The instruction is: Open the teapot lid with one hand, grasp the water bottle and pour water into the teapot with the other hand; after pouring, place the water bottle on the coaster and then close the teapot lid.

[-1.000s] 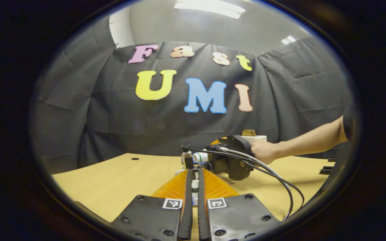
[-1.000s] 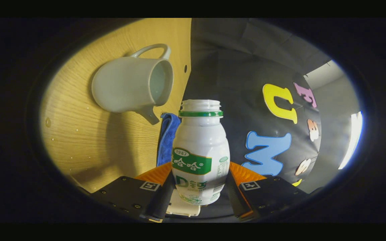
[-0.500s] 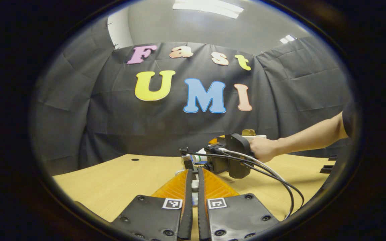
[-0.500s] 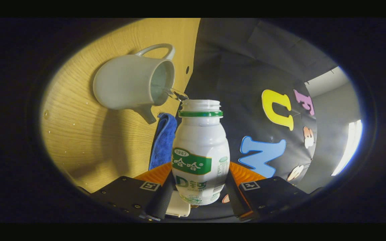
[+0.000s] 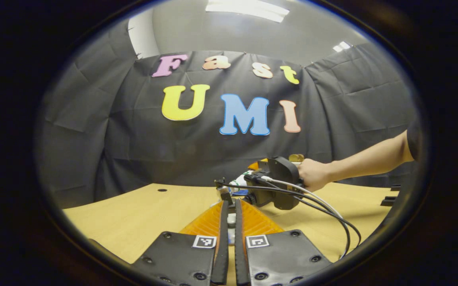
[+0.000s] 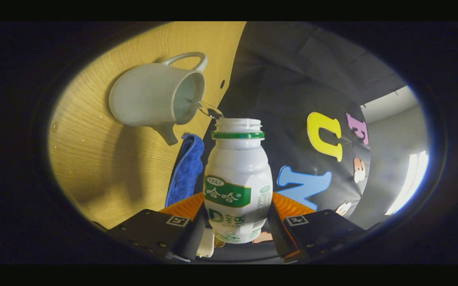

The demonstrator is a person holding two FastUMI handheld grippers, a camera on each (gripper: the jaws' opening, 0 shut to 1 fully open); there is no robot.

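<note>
Between the two fingers of the right gripper (image 6: 237, 232) sits a small white plastic water bottle with a green ring and a green label (image 6: 238, 186), and both fingers squeeze its sides. Its cap is off, and the bottle is tipped over toward a white teapot with a curved handle and a short spout (image 6: 155, 97). A thin stream of clear water (image 6: 207, 108) runs from the bottle's mouth into the open top of the teapot. The teapot stands on a light wooden table (image 6: 105, 167), and a blue cloth (image 6: 185, 169) lies on the table just beside it. Over in the left gripper view, the left gripper (image 5: 229, 242) has its fingers pressed almost together on a small white thing (image 5: 231, 219); I cannot tell what it is. Farther off, a person's hand (image 5: 312, 176) holds the black body of the right gripper above the table, with black cables (image 5: 324, 206) hanging from it.
</note>
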